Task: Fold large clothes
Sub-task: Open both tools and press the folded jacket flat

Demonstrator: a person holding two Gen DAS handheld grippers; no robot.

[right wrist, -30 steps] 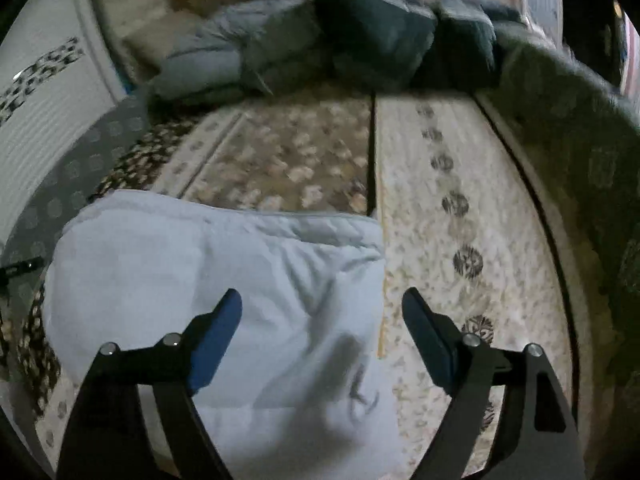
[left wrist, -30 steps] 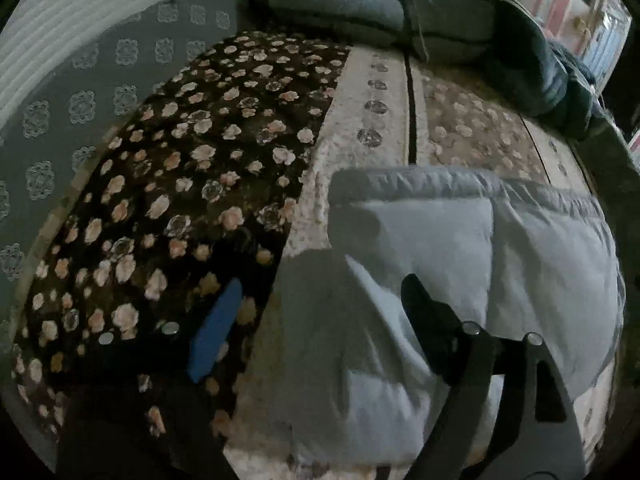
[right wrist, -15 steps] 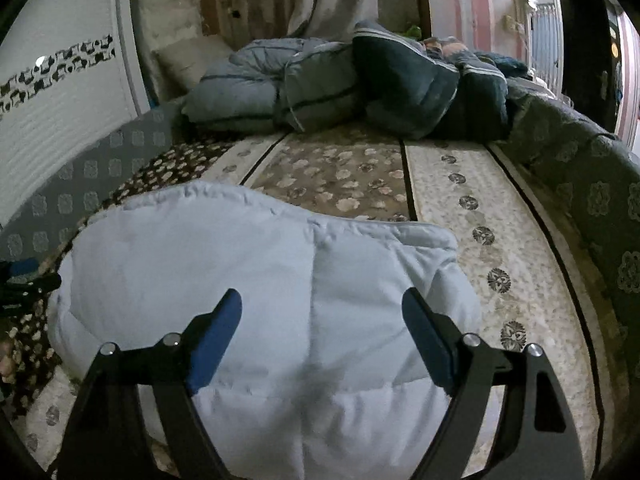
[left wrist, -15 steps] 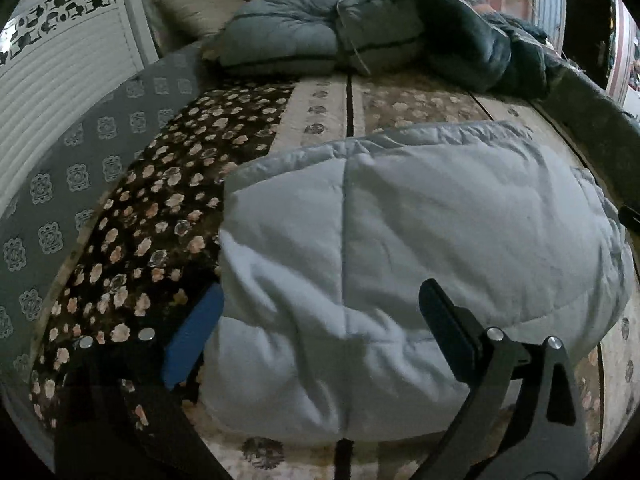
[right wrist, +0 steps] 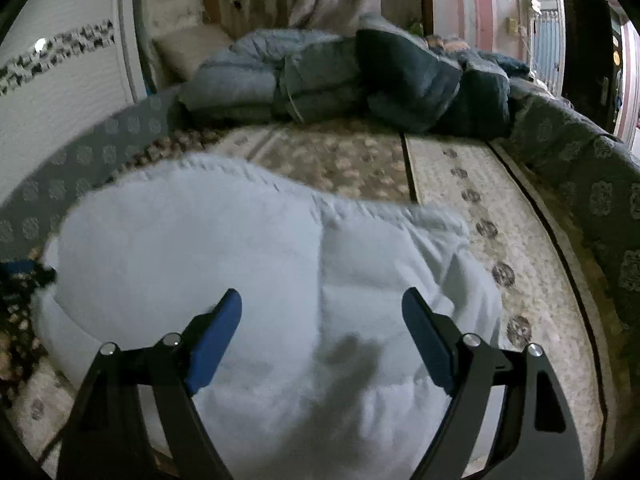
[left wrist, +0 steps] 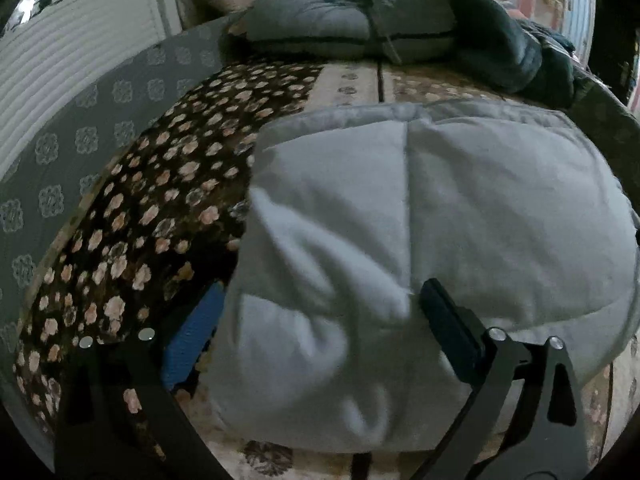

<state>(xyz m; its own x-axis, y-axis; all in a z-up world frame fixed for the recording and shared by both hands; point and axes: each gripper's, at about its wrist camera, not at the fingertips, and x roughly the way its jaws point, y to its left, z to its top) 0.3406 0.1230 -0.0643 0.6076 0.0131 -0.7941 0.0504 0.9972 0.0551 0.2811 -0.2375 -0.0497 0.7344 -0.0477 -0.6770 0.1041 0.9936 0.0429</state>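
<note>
A padded pale blue garment (left wrist: 460, 208) lies folded into a thick bundle on the near part of the patterned bedspread (left wrist: 168, 184), a stitched seam running down its middle. Its near left corner is rumpled into soft creases. The left gripper (left wrist: 316, 332) straddles that corner with its jaws opening wide: the blue pad sits just beside the garment's left edge over the dark flowered cloth, the black finger lies on top of the padding, and neither pad presses in. The right gripper (right wrist: 320, 336) hangs over the garment's near right part (right wrist: 248, 248), jaws wide apart with nothing clamped between them. Beyond the garment, at the far end of the bedspread, sit a tied grey-blue bundle of bedding (right wrist: 260, 76) and darker blue bedding (right wrist: 432, 84) beside it.
</note>
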